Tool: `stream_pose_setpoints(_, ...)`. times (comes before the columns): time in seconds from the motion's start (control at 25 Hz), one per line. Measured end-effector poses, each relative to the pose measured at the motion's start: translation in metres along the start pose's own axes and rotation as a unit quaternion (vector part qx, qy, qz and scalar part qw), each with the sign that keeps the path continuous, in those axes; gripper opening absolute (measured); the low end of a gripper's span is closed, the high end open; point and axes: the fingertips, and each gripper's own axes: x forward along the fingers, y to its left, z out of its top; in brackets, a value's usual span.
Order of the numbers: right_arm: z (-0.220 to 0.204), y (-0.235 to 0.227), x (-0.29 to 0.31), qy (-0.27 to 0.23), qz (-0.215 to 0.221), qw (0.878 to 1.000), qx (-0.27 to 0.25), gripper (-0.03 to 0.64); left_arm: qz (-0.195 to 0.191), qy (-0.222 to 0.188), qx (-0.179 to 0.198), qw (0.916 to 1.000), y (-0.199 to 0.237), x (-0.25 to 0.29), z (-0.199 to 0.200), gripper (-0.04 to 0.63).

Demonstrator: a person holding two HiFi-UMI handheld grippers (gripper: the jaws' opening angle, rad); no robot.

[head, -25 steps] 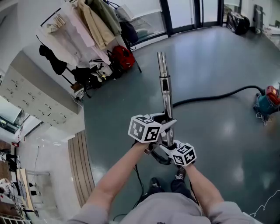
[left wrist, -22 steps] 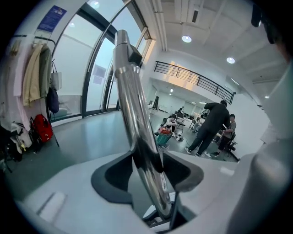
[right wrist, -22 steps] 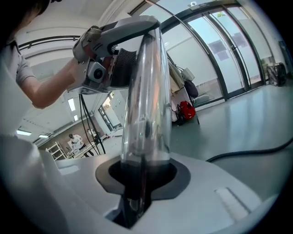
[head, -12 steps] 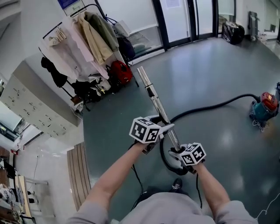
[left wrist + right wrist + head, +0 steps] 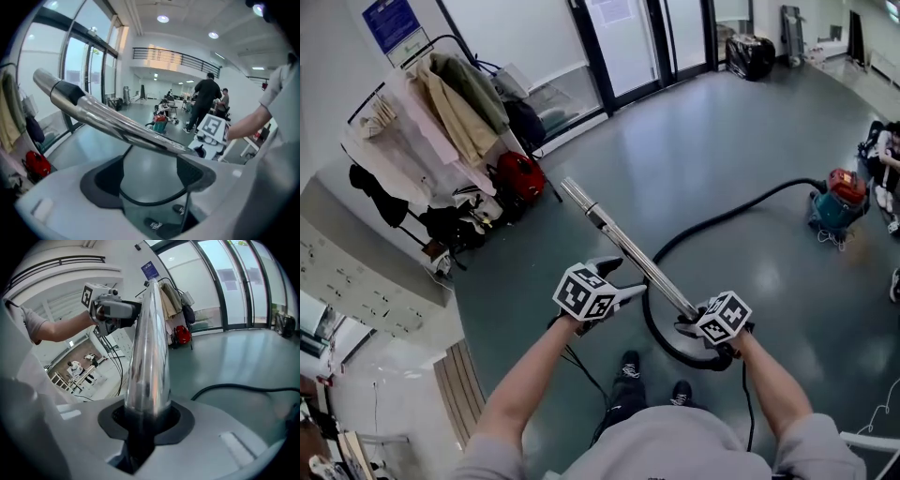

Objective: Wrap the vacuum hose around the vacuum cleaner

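The metal wand (image 5: 623, 246) has swung round: a second ago it pointed straight up the head view, and it now slants toward the upper left. The vacuum cleaner (image 5: 836, 199) sits higher at the right edge than before.

The right gripper (image 5: 145, 418) is clamped on the wand's lower end, its dark pads pressed against both sides of the shiny tube. The left gripper (image 5: 152, 161) has its tongs apart and pinches nothing. The wand crosses just beyond their tips, and it is unclear whether it rests on one of them.

The black hose (image 5: 731, 211) runs from the wand's lower end in a loop on the floor by the person's shoes (image 5: 628, 367). From there it curves away across the grey floor to the vacuum cleaner, which stands well apart. None of the hose is wrapped around the machine yet, so the task appears to be at its start.

Several things could go wrong from here. The long wand is held by one clamp near its end, so its weight could twist it in the pads or let it slip. The loop at the feet could catch a shoe during a step toward the machine. Pulling on the hose could drag or tip the vacuum cleaner, and a seated person (image 5: 889, 155) is just beside it.
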Motion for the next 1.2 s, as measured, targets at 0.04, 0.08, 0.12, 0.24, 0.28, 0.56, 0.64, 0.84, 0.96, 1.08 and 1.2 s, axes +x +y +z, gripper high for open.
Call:
stream_pose_setpoints(0.04,0.003,-0.002,-0.001,0.003,-0.002,1.0,0.005,0.104,-0.01,0.007,0.027,0.9996,-0.001,0.001,-0.002,0.34)
stream_pose_setpoints(0.08,0.005,-0.004,-0.001,0.005,-0.006,1.0,0.011,0.104,-0.026,0.011,0.049,0.9984,-0.005,0.003,-0.003,0.339)
stream_pose_setpoints(0.12,0.008,-0.007,-0.001,0.008,-0.009,1.0,0.017,0.103,-0.047,0.013,0.07,0.9964,-0.01,0.005,-0.003,0.337)
stream_pose_setpoints(0.24,0.023,-0.017,0.0,0.024,-0.022,0.999,0.035,0.103,-0.098,0.01,0.141,0.9851,-0.016,0.011,0.004,0.299)
stream_pose_setpoints(0.28,0.029,-0.02,0.002,0.032,-0.026,0.998,0.041,0.103,-0.106,0.008,0.173,0.9792,-0.014,0.011,0.007,0.299)
stream_pose_setpoints(0.56,0.052,-0.041,0.007,0.079,-0.071,0.992,0.072,0.103,-0.099,0.007,0.451,0.8869,0.0,0.022,0.035,0.299)
stream_pose_setpoints(0.64,0.057,-0.041,0.01,0.096,-0.079,0.989,0.079,0.103,-0.118,0.025,0.496,0.8599,0.003,0.033,0.034,0.299)
stream_pose_setpoints(0.84,0.066,-0.038,0.01,0.139,-0.084,0.983,0.084,0.104,-0.171,0.09,0.556,0.8087,0.009,0.06,0.01,0.309)
stream_pose_setpoints(0.96,0.064,-0.038,0.002,0.16,-0.095,0.978,0.095,0.104,-0.176,0.11,0.593,0.7782,0.011,0.068,0.0,0.309)
stream_pose_setpoints(1.08,0.058,-0.037,0.0,0.191,-0.103,0.971,0.102,0.104,-0.185,0.12,0.598,0.7702,0.014,0.076,-0.006,0.309)
stream_pose_setpoints(1.2,0.058,-0.032,0.003,0.221,-0.097,0.967,0.086,0.103,-0.218,0.122,0.573,0.7806,0.02,0.08,-0.011,0.309)
